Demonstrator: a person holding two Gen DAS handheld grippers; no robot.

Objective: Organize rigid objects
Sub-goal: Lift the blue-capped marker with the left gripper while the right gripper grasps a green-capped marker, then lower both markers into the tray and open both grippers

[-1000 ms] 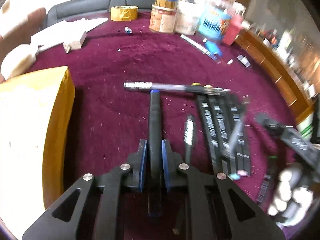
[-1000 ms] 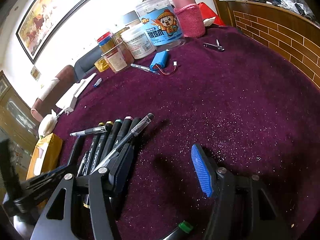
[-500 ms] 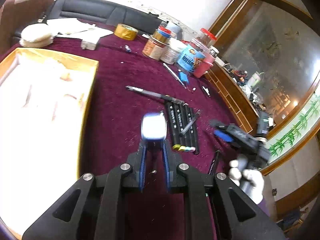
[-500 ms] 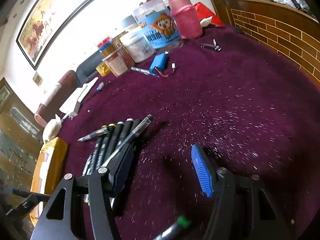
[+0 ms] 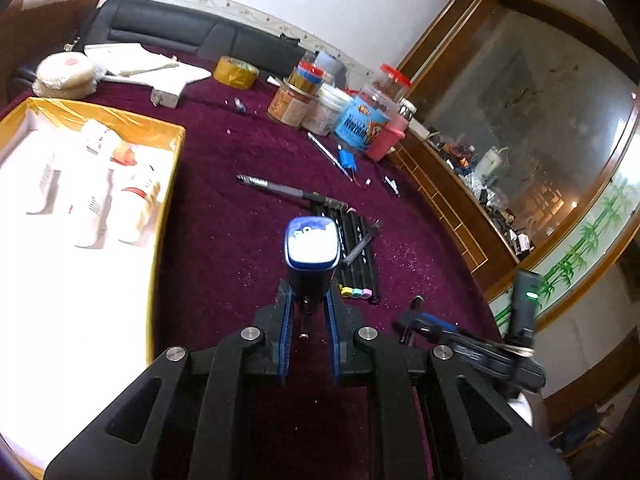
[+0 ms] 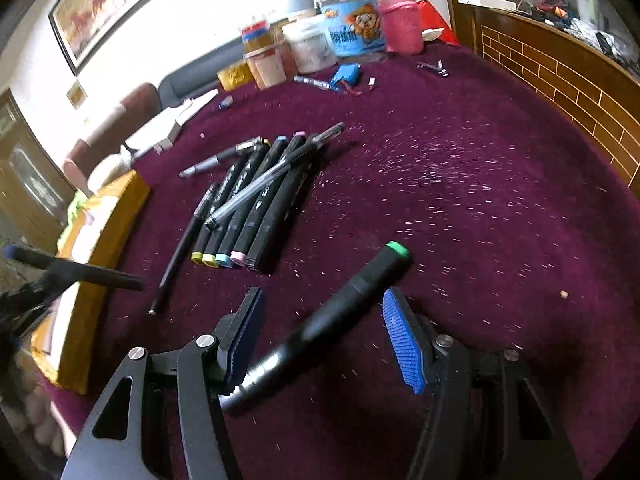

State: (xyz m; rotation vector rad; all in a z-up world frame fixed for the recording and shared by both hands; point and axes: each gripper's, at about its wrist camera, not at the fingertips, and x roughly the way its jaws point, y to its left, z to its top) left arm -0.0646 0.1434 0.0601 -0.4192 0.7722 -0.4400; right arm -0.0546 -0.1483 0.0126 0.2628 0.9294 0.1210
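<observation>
Maroon felt tablecloth (image 6: pixel 480 208) covers the whole table. Yellow-walled box (image 5: pixel 170 184) at its left edge holds white bottles (image 5: pixel 136 204) and white packets lying flat; labels too washed out to read, near part of the box is blown white.

At the far edge: cluster of jars (image 6: pixel 308 46) incl. a blue cartoon-label tub (image 5: pixel 362 124) w/ red lid behind, pink cup (image 6: pixel 400 26), tape roll (image 5: pixel 235 72). Contents can't be made out.

Left gripper (image 5: pixel 310 308) pinches a blue-capped marker (image 5: pixel 312 246), cap end toward the camera, barrel hidden behind the cap; held above the cloth.

Right gripper (image 6: pixel 320 344) spread, pads off a green-capped marker (image 6: pixel 360 284) lying slantwise between them on the cloth; its lower end blurred and hidden behind the left pad.

Mid-table: row of black markers (image 6: pixel 256 204) side by side, coloured end caps near; clear gel pen (image 6: pixel 276 172) lies across them, another pen (image 6: pixel 220 158) at their far ends, thin black pen (image 6: pixel 182 248) beside the row.

Small blue battery pack (image 6: pixel 346 74) and nail clippers (image 6: pixel 434 68) near the jars.
</observation>
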